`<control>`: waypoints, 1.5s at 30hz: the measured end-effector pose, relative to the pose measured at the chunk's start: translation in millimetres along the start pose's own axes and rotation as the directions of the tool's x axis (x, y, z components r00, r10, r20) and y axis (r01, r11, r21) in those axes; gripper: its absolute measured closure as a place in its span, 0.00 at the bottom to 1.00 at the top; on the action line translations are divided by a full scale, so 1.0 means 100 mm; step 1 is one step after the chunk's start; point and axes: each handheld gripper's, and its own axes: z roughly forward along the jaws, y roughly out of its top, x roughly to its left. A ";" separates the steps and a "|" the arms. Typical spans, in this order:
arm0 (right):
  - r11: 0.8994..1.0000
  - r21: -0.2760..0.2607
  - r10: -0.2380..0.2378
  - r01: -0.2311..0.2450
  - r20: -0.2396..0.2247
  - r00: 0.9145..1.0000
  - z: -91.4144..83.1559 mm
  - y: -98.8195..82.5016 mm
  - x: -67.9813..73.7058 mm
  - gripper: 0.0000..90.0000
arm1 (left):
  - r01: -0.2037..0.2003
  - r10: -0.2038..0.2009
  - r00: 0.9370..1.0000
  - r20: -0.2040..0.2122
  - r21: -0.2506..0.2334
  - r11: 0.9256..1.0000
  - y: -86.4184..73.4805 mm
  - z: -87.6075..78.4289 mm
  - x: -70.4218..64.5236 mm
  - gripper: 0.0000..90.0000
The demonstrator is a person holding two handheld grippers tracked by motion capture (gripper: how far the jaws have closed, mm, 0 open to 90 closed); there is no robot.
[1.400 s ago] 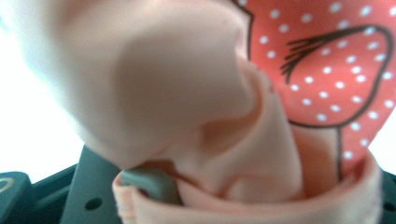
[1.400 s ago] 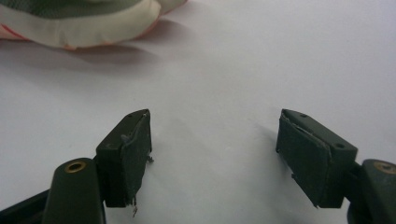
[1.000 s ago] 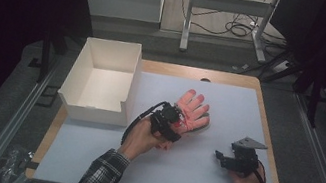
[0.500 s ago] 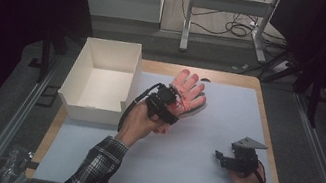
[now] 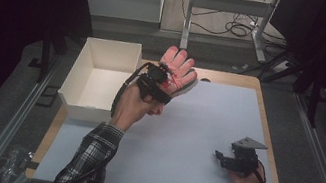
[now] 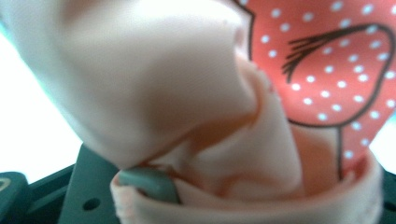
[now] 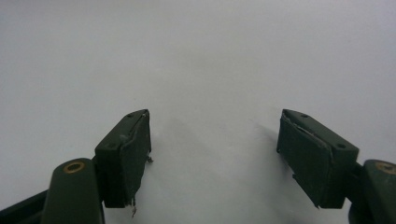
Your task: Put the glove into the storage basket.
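The left gripper (image 5: 163, 77) is clamped on a pink glove (image 5: 179, 70) and holds it in the air above the counter (image 5: 205, 129), the glove's fingers fanning up and away beyond the jaws. In the left gripper view the glove (image 6: 196, 102) sits right against the camera: pale pink cloth bunches over the jaws, its hem pinched low between them, and a coral panel with white dots and a dark drawn outline stands ahead and to the right. A white box (image 5: 97, 80), open at the top, stands on the counter just to the left of this gripper and below it. The right gripper (image 5: 226, 159) rests low over the counter, well apart from the glove, with the grey plate on top of it. In the right gripper view its jaws stand wide apart with nothing between them, and ahead of the right gripper (image 7: 215, 140) lies bare pale counter (image 7: 205, 56).
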 end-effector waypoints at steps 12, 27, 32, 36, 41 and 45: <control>1.000 0.000 0.000 0.000 0.000 1.000 0.00 0.00 0.00 0.29 | 0.104 -0.105 0.991 -0.077 -0.024 0.994 0.03 -0.29 0.37 0.45; 1.000 0.000 0.000 0.000 0.000 1.000 0.00 0.00 0.00 0.29 | 0.243 -0.251 0.953 -0.169 -0.070 0.968 -0.16 -0.58 0.90 0.44; 1.000 -0.001 -0.002 0.002 0.002 1.000 0.00 0.00 0.00 0.29 | 0.282 -0.293 0.937 -0.192 -0.081 0.956 -0.26 -0.58 1.04 0.44; 1.000 -0.001 -0.003 0.003 0.002 1.000 0.00 0.00 0.00 0.29 | 0.310 -0.320 0.922 -0.216 -0.082 0.947 -0.35 -0.54 1.16 0.44; 1.000 -0.001 -0.001 0.001 0.001 1.000 0.00 0.00 0.00 0.29 | 0.327 -0.336 0.914 -0.226 -0.077 0.942 -0.42 -0.46 1.24 0.44; 1.000 -0.001 -0.002 0.002 0.002 1.000 0.00 0.00 0.00 0.29 | 0.349 -0.357 0.905 -0.232 -0.075 0.934 -0.49 -0.35 1.31 0.43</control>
